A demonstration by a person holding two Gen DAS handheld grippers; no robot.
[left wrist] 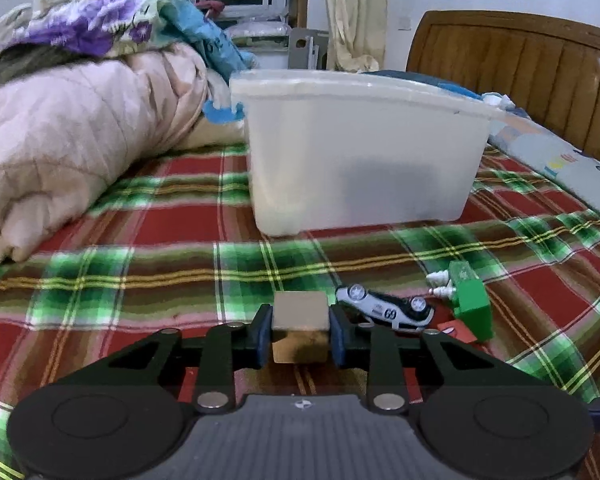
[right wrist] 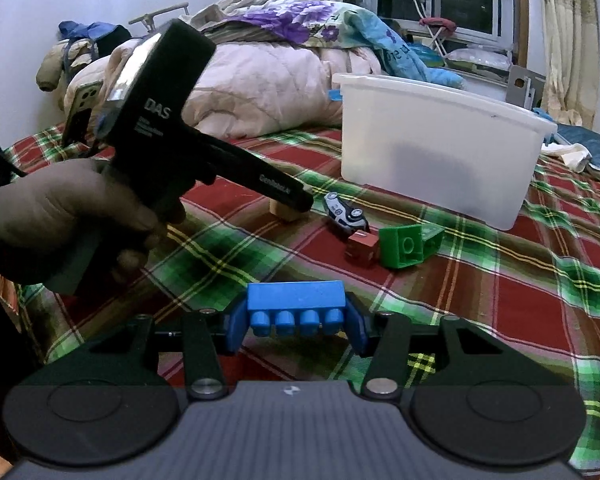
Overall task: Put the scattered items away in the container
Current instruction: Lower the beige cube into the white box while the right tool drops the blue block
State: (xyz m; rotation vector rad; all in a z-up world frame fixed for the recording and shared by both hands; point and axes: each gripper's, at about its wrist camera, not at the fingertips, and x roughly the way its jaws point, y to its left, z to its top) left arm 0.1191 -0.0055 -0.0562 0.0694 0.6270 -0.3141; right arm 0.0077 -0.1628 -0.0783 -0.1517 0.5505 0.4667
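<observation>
The left hand-held gripper point(left wrist: 300, 334) is pinching a wooden block point(left wrist: 300, 320); both blue pads press against the block's sides, and the block sits low on the plaid bedsheet point(left wrist: 140, 232). In the right wrist view, a gloved hand point(right wrist: 68, 216) grips the handle of this gripper, and the block's lower edge shows beneath its fingers.

The right hand-held gripper point(right wrist: 296, 320) is pinching a blue building brick point(right wrist: 296, 306) by its two ends, with the studs facing the camera.

Loose items on the bedsheet: a white toy car point(left wrist: 386, 312) lies overturned with its wheels up, just right of the wooden block. Beside the car lie a small red brick point(right wrist: 360, 248) and a green brick point(right wrist: 406, 246), the two near each other.

The translucent white container point(left wrist: 360, 160) stands on the bed beyond the toys. A pink quilt point(left wrist: 80, 132) is piled to its left.
</observation>
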